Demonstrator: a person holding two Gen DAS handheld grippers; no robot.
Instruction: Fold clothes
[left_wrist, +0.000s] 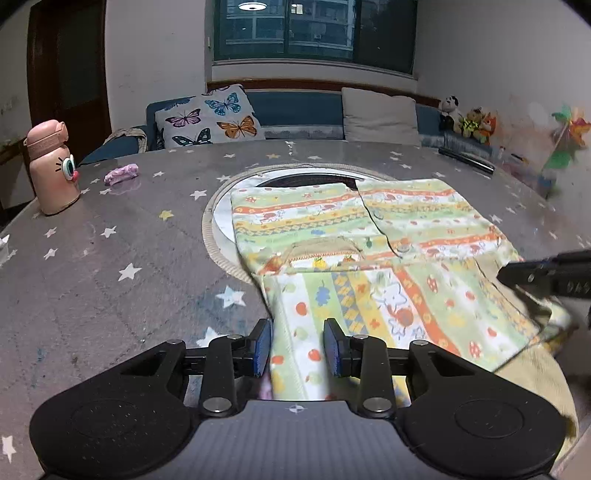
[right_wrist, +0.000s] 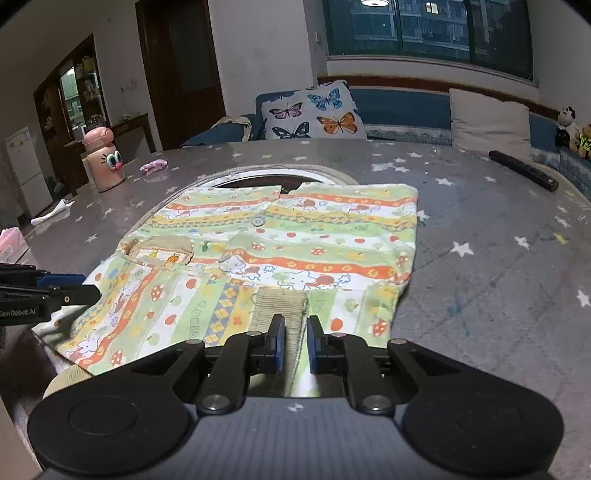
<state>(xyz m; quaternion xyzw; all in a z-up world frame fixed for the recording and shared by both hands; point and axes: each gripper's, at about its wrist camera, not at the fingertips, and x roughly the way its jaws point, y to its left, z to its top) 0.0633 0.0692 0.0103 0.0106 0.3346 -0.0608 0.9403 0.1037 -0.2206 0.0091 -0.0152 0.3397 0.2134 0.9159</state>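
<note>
Both grippers at near hem of shirt (right_wrist: 280, 236) spread mid-table: left gripper (left_wrist: 297, 349) jaws apart astride cloth, right gripper (right_wrist: 295, 345) jaws narrowly apart around ribbed cuff (right_wrist: 280, 306), likely poised to pinch and lift for folding away.

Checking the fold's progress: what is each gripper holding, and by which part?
Both are at the shirt: the right gripper on a ribbed cuff, the left gripper around a sleeve; whether either grips cannot be told.
</note>
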